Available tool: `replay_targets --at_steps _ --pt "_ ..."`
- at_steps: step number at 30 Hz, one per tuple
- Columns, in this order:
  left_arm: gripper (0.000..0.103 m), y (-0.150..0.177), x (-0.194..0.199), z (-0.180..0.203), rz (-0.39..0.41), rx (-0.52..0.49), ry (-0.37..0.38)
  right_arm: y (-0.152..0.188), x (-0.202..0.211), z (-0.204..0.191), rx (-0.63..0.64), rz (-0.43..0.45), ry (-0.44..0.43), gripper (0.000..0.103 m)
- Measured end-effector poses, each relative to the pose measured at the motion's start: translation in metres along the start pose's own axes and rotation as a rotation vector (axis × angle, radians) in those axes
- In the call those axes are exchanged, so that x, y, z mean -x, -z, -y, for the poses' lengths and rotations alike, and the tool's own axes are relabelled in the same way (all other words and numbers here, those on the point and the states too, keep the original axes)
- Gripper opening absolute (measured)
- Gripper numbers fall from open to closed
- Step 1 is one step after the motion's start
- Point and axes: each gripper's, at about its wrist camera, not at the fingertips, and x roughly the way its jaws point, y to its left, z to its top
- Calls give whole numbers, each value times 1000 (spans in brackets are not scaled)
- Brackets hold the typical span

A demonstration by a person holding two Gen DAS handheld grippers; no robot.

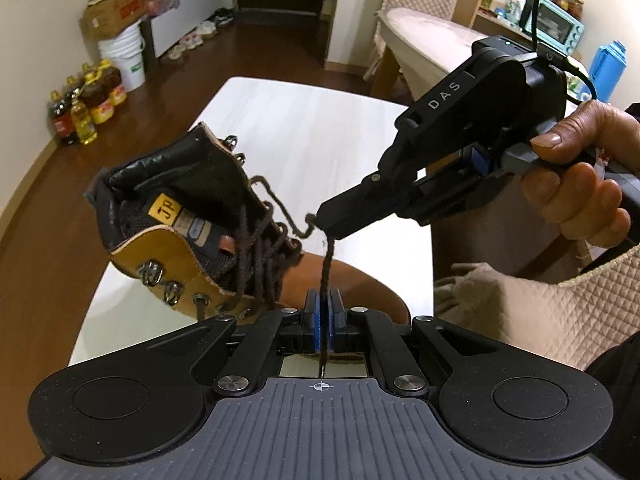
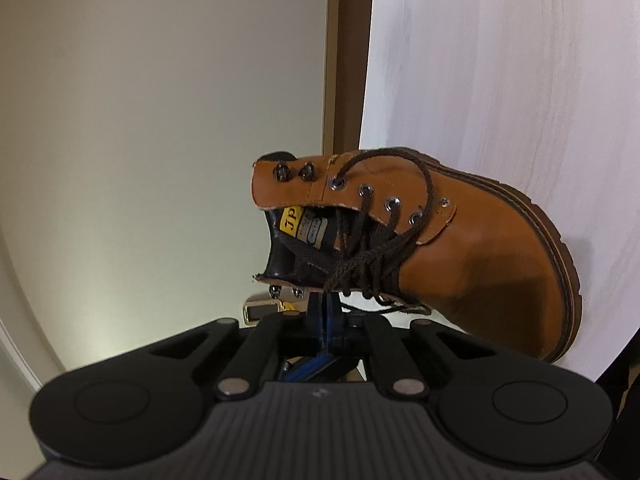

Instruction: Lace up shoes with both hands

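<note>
The left gripper has its jaws pressed together on a strand of the dark brown shoelace, which runs up taut from between the blue pads to the tip of the right gripper. The right gripper's jaws are also closed, and in the left wrist view the lace bends around their tip, with a short curl of lace sticking out beside it toward the boot. In the right wrist view the right gripper shows its pads together, with a lace strand meeting them just under the boot's open collar; whether the pads truly pinch that strand there is hard to tell. A person's hand holds the right gripper's handle.

The tan leather boot lies on the white table, tilted with its collar open and its toe toward the left gripper. Its tongue label is yellow with dark letters. The lower eyelets are laced in loose crossings; the upper hooks are bare.

Beyond the boot the tabletop is bare up to its far edge. The boot's heel end sits close to the table's side edge, past which the wooden floor shows. Near the boot's toe a quilted beige cloth lies close beside the left gripper.
</note>
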Motion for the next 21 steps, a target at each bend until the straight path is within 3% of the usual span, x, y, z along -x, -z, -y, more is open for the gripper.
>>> replay_targets --at_steps 4,9,21 --pt "3 3 2 -1 12 3 -8 0 -1 2 -22 8 -19 3" --pt "3 4 4 -4 14 5 -15 4 -3 7 -71 2 1 17" --pt "3 11 10 7 -12 -156 -23 17 -17 7 -66 -131 -38 23"
